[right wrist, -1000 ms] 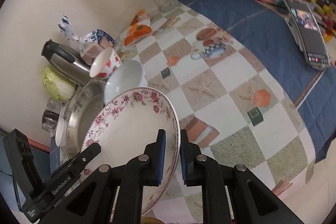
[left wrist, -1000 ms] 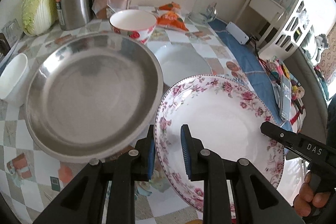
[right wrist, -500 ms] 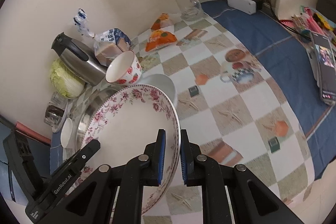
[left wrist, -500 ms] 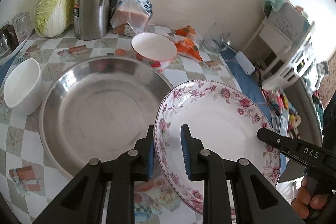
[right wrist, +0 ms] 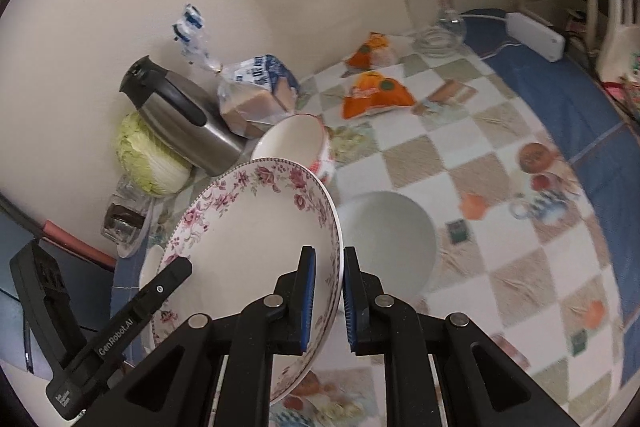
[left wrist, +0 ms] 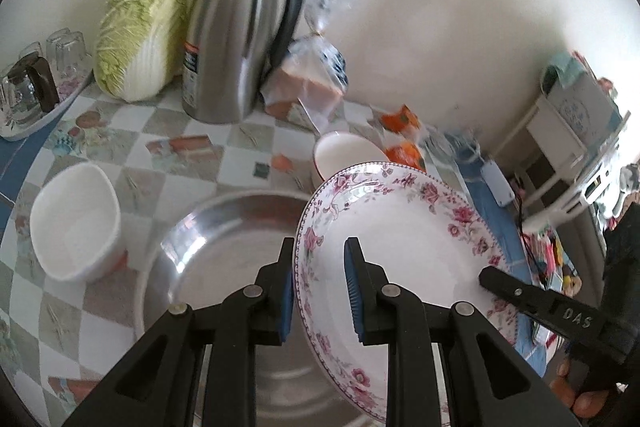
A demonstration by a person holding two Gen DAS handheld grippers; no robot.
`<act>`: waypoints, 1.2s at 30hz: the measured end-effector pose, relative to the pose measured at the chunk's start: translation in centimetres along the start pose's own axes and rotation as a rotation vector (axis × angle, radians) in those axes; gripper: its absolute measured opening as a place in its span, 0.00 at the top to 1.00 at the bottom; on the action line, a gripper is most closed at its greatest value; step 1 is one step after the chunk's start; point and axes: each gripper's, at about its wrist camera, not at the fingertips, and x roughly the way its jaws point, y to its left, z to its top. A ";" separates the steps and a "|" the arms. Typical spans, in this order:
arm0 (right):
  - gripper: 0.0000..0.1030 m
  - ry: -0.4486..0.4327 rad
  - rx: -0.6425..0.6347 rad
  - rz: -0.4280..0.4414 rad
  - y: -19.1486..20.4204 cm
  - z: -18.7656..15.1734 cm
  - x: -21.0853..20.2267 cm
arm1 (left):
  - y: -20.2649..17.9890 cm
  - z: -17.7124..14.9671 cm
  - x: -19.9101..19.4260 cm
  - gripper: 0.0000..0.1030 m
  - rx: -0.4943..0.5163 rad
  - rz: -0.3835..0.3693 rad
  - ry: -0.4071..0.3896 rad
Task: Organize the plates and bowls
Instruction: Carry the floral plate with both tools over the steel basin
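Porcelain with a pink rose border, the floral plate (left wrist: 404,247) fills the near right of the left wrist view, tilted up off the table. The left gripper (left wrist: 320,287) straddles its near-left rim, one blue pad outside against the rim, the other inside over the well with a gap showing, so whether the jaws pinch it I cannot tell. Below and to the left lies the steel pan (left wrist: 224,267); a white bowl (left wrist: 76,223) sits left of it, and a red-patterned bowl (left wrist: 344,157) stands just beyond the plate. A thermos (left wrist: 236,43), a cabbage (left wrist: 140,35) and a bread bag (left wrist: 312,79) line the far wall.

From the right wrist view, the right gripper (right wrist: 328,297) has its jaws clamped on the plate's (right wrist: 256,239) near-right rim. The left gripper (right wrist: 168,275) reaches onto the plate's left edge. A white plate (right wrist: 392,243) lies on the checked tablecloth (right wrist: 480,187) just right of it.
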 end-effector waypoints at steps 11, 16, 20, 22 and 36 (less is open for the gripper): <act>0.87 0.036 -0.080 0.071 4.1 -0.2 4.6 | 5.3 0.8 -0.9 0.77 -0.079 0.097 -0.035; 0.87 0.072 -0.107 0.110 5.7 -1.0 6.1 | 7.9 0.4 -1.7 0.77 -0.135 0.120 -0.032; 0.87 0.102 -0.125 0.109 6.6 -1.6 7.3 | 8.4 0.1 -1.4 0.77 -0.143 0.137 -0.007; 0.87 0.107 -0.126 0.103 6.7 -1.7 7.5 | 8.5 0.0 -1.0 0.77 -0.142 0.134 0.008; 0.87 0.149 -0.086 0.033 4.2 -1.8 8.9 | 8.0 -1.8 3.2 0.77 -0.127 0.168 0.157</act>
